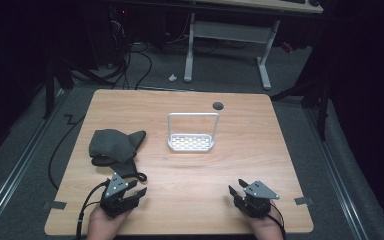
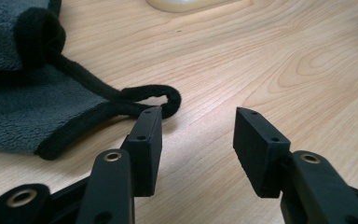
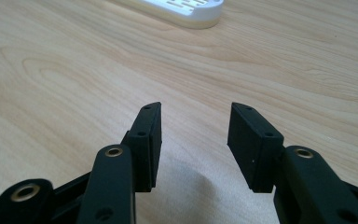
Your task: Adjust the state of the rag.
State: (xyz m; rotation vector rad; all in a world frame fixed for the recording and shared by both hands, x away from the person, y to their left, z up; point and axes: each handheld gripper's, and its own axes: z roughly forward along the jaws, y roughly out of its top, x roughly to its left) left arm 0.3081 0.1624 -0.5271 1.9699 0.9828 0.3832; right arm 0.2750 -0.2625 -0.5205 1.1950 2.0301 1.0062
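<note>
A crumpled dark grey cloth with a black hem and a black hanging loop lies at the table's left. My left gripper rests near the front edge just below the loop, open, nothing between its pads. In the left gripper view the loop lies just beyond the left pad and the cloth spreads to the left. A white rack with a tall wire handle stands at the table's middle. My right gripper sits at the front right, open and empty; its view shows bare wood and the rack's base.
The wooden table has a round grommet hole near its far edge. Beyond it stand a white desk frame and cables on grey carpet. Tape tabs mark the front corners.
</note>
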